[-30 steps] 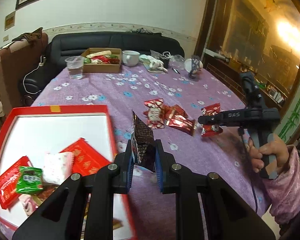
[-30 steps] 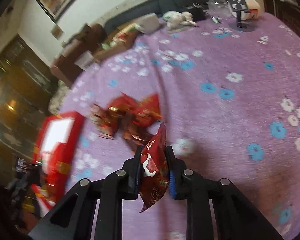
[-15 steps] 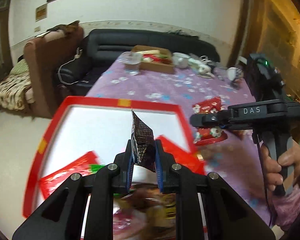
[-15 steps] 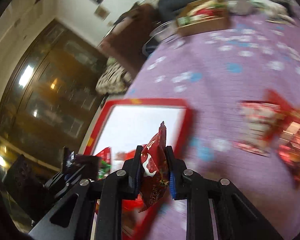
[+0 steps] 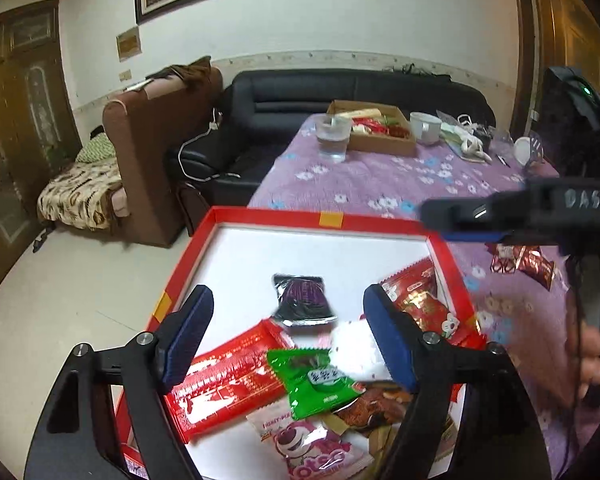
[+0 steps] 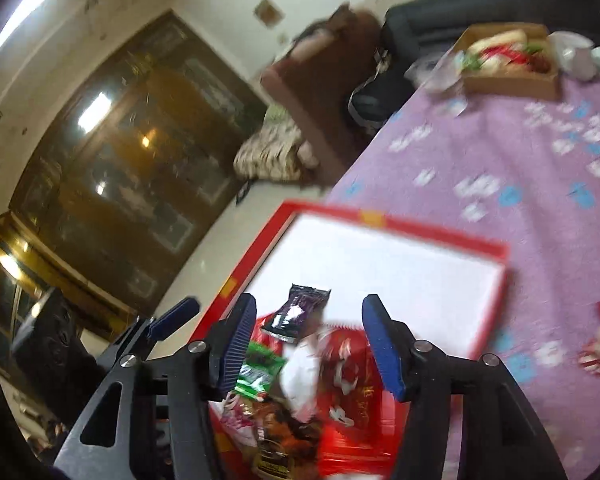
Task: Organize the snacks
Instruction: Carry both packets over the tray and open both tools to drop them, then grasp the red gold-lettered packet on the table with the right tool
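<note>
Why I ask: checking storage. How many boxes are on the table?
2: the red box at the near edge; the cardboard box at the far end. Clutter there might hide more.

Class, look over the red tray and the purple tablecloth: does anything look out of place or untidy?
Yes. A few red snack packets lie loose on the tablecloth, outside the red tray. Inside the tray, the wrappers overlap in a heap at the near end, while the dark purple packet lies apart. Nothing looks spilled or torn.

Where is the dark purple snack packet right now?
Left wrist view: the dark purple snack packet lies in the red-rimmed white tray, centre, just beyond the green packet.
</note>
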### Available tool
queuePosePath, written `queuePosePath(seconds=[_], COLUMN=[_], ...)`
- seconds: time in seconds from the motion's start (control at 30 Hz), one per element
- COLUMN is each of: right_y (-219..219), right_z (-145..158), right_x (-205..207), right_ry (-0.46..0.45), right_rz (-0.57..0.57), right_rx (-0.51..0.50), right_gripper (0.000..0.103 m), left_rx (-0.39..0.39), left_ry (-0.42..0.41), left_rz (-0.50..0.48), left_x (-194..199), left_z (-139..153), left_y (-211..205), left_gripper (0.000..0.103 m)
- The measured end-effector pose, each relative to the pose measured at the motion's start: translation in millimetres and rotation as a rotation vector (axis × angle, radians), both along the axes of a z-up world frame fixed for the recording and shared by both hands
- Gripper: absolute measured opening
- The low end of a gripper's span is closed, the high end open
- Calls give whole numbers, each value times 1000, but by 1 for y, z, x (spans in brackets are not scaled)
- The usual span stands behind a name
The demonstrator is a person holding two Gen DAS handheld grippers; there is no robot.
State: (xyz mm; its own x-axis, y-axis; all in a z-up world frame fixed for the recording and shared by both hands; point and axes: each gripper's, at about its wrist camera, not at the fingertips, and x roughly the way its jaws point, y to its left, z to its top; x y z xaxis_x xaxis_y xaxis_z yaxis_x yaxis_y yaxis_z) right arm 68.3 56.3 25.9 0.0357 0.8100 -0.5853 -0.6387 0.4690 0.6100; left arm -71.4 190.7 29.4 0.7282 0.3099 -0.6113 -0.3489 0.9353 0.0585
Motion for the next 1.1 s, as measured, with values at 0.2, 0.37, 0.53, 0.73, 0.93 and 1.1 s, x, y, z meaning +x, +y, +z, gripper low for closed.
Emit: queuePosePath(seconds=[0.2, 0.37, 0.53, 0.73, 0.93, 1.1], right_y=[-88, -164, -187, -177, -168, -174], right_z=[7, -6, -37, -68, -66, -63], right_x=[42, 83, 108, 119, 108, 77], right_ry=[-60, -26, 68, 15, 4, 2], right_rz=[-194, -349, -379, -389, -350, -312], right_rx=[-31, -50, -33, -130, -228, -270], right_gripper=[58, 60, 60, 59, 60, 62], left_rx=[12, 17, 10, -11, 0, -2], left_ry=[-55, -28, 2, 39, 46, 55], left_rz=[-37, -132, -193, -250, -282, -302], left_x=[3, 19, 31, 36, 20, 7], left_z=[12, 8, 4, -1, 6, 4], left_y=[-18, -52, -83, -112, -128, -133], left_gripper=[79, 79, 79, 79, 79, 79])
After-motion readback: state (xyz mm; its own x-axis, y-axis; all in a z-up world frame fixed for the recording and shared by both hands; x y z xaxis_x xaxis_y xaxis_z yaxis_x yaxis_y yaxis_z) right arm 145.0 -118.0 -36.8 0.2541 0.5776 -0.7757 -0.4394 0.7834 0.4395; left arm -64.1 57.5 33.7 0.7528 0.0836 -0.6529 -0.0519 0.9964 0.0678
